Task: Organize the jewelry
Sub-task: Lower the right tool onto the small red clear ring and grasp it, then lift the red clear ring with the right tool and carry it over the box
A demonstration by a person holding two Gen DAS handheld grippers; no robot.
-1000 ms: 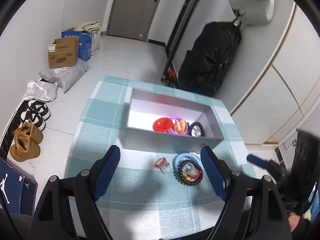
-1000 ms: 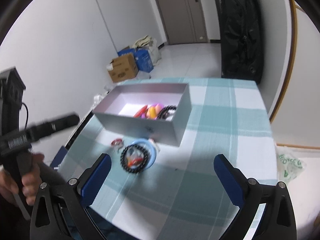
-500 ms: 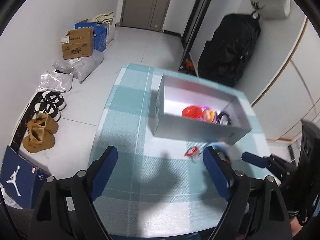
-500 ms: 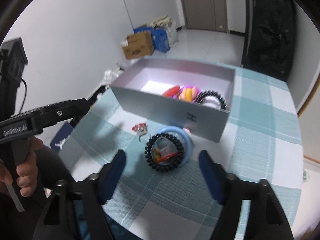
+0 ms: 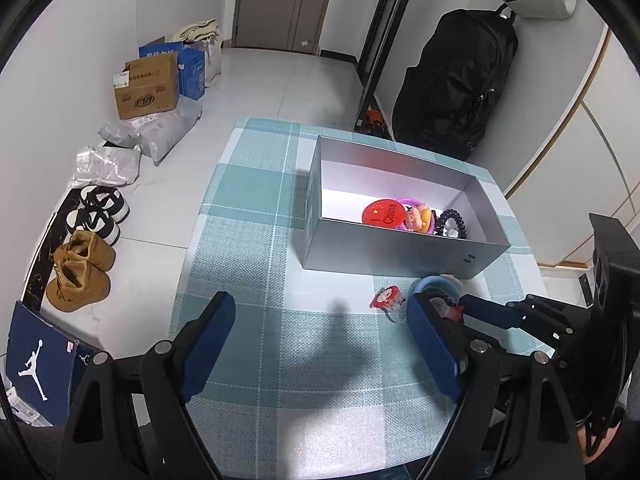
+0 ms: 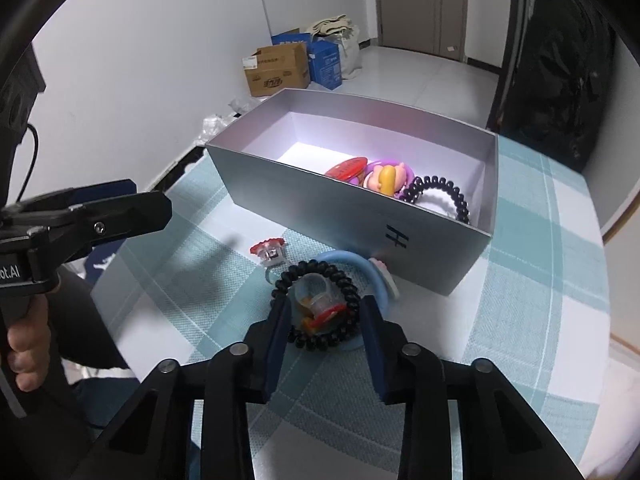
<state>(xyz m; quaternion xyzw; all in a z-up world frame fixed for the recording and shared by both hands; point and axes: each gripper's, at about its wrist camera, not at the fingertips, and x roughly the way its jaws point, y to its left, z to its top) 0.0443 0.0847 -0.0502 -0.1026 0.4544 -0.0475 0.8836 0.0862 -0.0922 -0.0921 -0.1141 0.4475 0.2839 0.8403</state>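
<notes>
A grey open box (image 6: 304, 204) (image 5: 400, 252) stands on the checked tablecloth and holds a red badge (image 5: 383, 212), a pink toy ring (image 5: 418, 218) and a black coil band (image 6: 438, 196). In front of it lie a black coil bracelet (image 6: 348, 308) around a clear ring (image 6: 318, 294), on a blue ring (image 6: 348, 258), and a small red ring (image 6: 269, 249) (image 5: 387, 297). My right gripper (image 6: 325, 312) is open, its fingers on either side of the black bracelet. My left gripper (image 5: 320, 324) is open and empty above the cloth.
The table edge is to the left (image 5: 192, 248). Shoes (image 5: 80, 268), cardboard boxes (image 5: 146, 88) and bags lie on the floor at the left. A black bag (image 5: 456, 84) stands behind the table. A blue shoebox (image 5: 38, 360) sits at lower left.
My right gripper has moved down and forward and its fingers have narrowed around the black bracelet. My left gripper has drifted left and back, away from the rings.
</notes>
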